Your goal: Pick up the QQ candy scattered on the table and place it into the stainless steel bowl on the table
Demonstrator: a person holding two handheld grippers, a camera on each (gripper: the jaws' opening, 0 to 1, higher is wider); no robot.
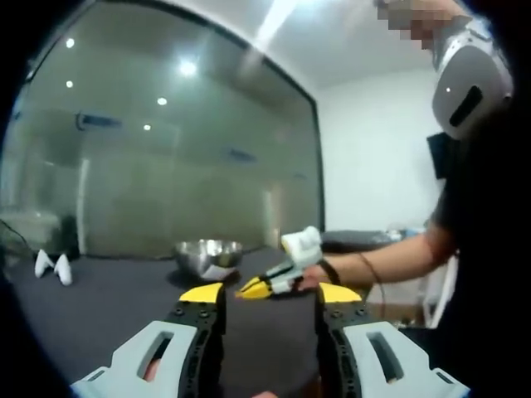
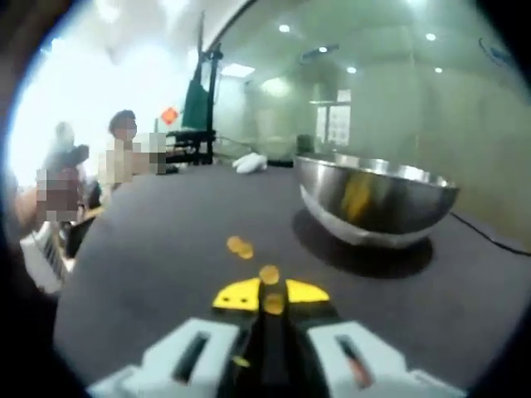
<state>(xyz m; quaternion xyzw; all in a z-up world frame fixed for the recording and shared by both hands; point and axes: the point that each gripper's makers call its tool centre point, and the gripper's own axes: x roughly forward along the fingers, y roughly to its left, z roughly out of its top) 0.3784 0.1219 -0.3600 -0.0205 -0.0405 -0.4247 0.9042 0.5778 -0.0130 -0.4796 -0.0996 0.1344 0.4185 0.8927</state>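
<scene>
The stainless steel bowl [image 2: 373,199] stands on the dark table [image 2: 149,274], ahead and to the right of my right gripper [image 2: 272,297]. Its jaws stand nearly together with an orange QQ candy [image 2: 272,305] pinched between the yellow tips, low over the table. Two more candies lie just ahead, one [image 2: 269,274] close and one [image 2: 241,246] farther. In the left gripper view my left gripper [image 1: 270,293] is open wide with nothing between its jaws. Beyond it are the bowl [image 1: 207,257] and the right gripper [image 1: 253,289], held in a person's hand.
White objects [image 1: 51,267] lie at the table's far left, and another white item [image 2: 249,163] lies behind the bowl. A glass wall [image 1: 166,166] backs the table. A cable [image 2: 489,236] runs to the right of the bowl. People stand off the table's left side [image 2: 124,157].
</scene>
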